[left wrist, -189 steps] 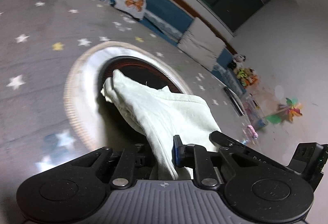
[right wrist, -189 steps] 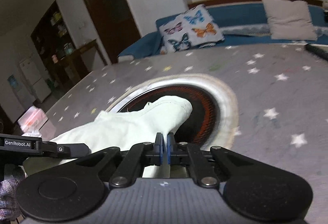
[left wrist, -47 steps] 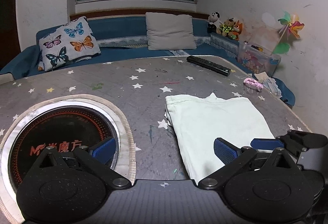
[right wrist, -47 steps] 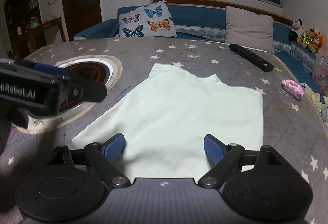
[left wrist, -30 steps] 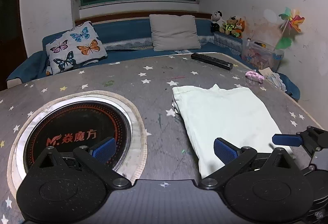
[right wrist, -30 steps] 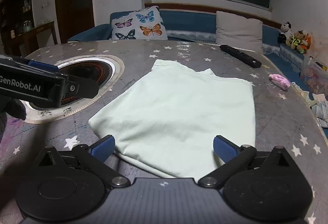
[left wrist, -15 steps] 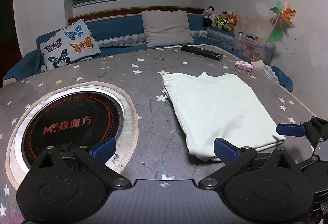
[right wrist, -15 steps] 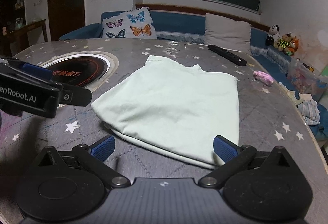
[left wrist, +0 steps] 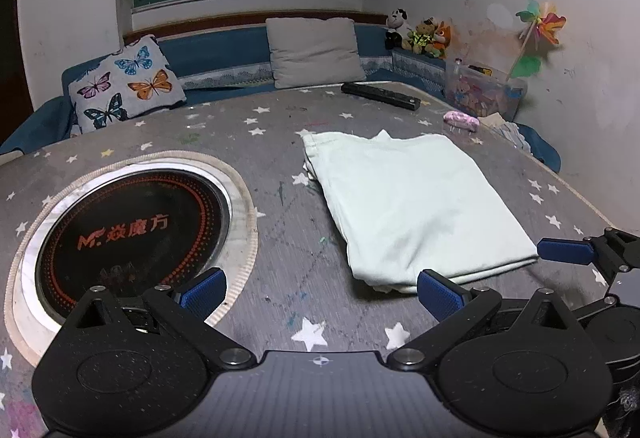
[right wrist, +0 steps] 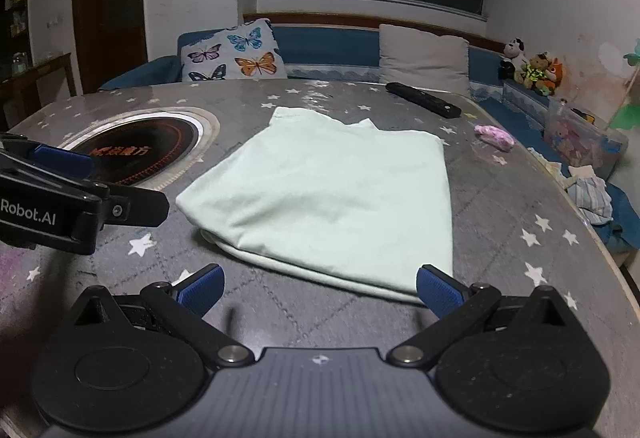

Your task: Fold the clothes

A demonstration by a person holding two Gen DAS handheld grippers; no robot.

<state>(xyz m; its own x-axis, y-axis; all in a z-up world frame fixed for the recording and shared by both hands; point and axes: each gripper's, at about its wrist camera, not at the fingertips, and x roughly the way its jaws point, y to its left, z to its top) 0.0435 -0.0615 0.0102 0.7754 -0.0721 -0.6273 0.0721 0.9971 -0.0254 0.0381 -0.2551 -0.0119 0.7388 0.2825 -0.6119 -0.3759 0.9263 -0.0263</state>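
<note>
The folded garment [right wrist: 328,193] is a soft, matt, pale green cloth with a fine weave. The worktop [left wrist: 280,141] carries a grey star-printed covering with a slight sheen, scuffed and paint-flecked. The round cooktop [left wrist: 128,226] set in it is glossy black glass. Both tongs, left [left wrist: 320,292] and right [right wrist: 320,290], are matt black plastic, with ribbed blue pads [right wrist: 438,296] and small bright metal screws.

The folded garment [right wrist: 332,193] is pale mint green, plain. The tabletop [right wrist: 500,205] is grey with white stars, a few yellowish. The round hob [left wrist: 124,230] is black with orange-red dots and lettering. One cushion [left wrist: 124,85] bears coloured butterflies; the small lump [right wrist: 494,135] looks pink, perhaps mottled.
</note>
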